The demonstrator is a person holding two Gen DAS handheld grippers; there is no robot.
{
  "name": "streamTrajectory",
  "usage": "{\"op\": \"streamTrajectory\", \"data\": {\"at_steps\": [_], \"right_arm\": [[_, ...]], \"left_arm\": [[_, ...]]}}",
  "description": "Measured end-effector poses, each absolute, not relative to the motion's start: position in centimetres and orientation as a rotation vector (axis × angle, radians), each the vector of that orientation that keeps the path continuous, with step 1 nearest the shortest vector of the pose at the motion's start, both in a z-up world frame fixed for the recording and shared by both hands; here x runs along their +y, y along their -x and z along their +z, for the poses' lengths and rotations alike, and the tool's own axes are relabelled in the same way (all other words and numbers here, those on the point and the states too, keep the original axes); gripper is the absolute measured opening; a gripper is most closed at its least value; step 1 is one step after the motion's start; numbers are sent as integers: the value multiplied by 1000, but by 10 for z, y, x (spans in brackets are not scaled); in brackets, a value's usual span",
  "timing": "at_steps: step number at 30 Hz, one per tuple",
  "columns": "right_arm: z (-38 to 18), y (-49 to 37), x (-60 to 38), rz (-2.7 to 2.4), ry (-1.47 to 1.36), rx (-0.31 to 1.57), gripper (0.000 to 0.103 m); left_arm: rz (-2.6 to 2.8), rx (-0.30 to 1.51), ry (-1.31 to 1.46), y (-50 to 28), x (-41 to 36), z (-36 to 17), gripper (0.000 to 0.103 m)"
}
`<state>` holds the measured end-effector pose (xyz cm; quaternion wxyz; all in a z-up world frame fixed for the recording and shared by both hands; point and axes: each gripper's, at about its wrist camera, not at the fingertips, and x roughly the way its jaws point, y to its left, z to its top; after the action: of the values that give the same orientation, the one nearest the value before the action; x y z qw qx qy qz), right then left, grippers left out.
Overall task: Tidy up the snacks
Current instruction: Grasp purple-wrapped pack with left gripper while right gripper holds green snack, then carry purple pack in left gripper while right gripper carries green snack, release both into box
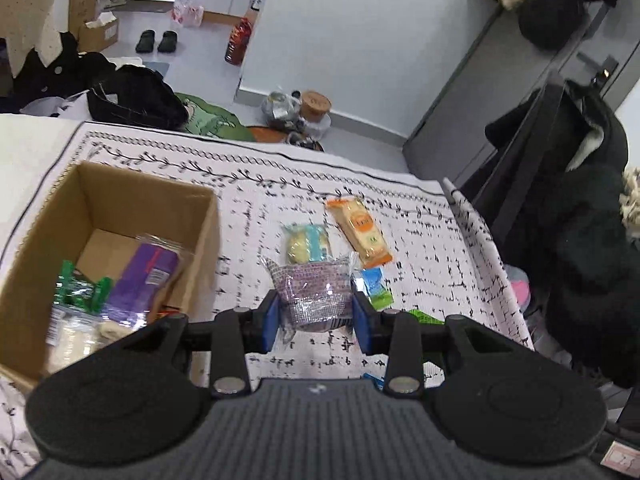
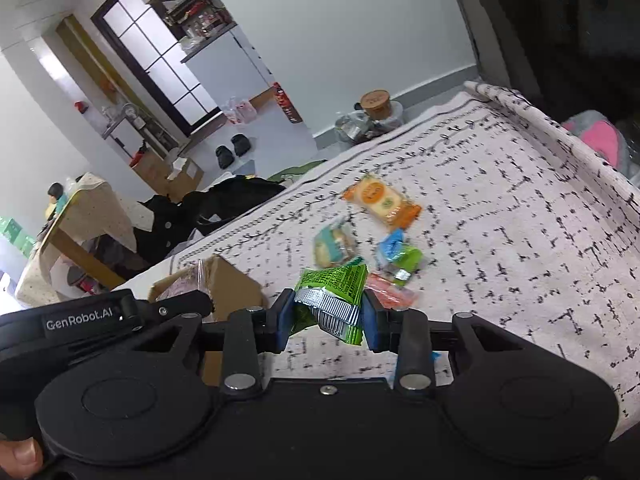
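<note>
My left gripper [image 1: 316, 316] is shut on a purple-patterned clear snack pack [image 1: 314, 294] and holds it above the patterned cloth, just right of the open cardboard box [image 1: 120, 200]. The box holds a purple pack [image 1: 140, 280], a green pack [image 1: 78, 290] and pale packs. My right gripper [image 2: 326, 316] is shut on a green snack packet [image 2: 332, 298] above the cloth. Loose on the cloth lie an orange cracker pack [image 1: 360, 228] [image 2: 382, 200], a teal cookie pack [image 1: 308, 242] [image 2: 334, 246], a blue-green pack [image 1: 374, 286] [image 2: 400, 256] and a pink pack [image 2: 390, 294].
The cloth-covered table [image 2: 520, 240] ends at its right edge beside a dark chair with black clothes [image 1: 580, 220]. The left gripper's body [image 2: 100, 316] sits left of my right gripper, in front of the box [image 2: 224, 284]. Bags and jars stand on the floor beyond [image 1: 296, 112].
</note>
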<state>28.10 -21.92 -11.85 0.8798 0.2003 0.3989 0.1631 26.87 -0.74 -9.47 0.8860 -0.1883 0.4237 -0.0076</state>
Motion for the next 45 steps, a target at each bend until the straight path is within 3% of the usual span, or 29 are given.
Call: {"op": "streamTrajectory", "data": {"at_steps": [16, 34, 37, 44, 45], "right_arm": [[-87, -261, -174, 419, -359, 792, 35], [-87, -254, -102, 476, -292, 825, 35], [-86, -253, -90, 486, -279, 833, 35], [-90, -254, -72, 514, -277, 863, 36], [-91, -254, -69, 530, -281, 873, 40]], "left_arm": [[49, 834, 459, -218, 43, -74, 37], [161, 862, 588, -205, 106, -88, 38], [173, 869, 615, -205, 115, -90, 42], [216, 832, 678, -201, 132, -92, 65], [220, 829, 684, -201, 134, -92, 68]]}}
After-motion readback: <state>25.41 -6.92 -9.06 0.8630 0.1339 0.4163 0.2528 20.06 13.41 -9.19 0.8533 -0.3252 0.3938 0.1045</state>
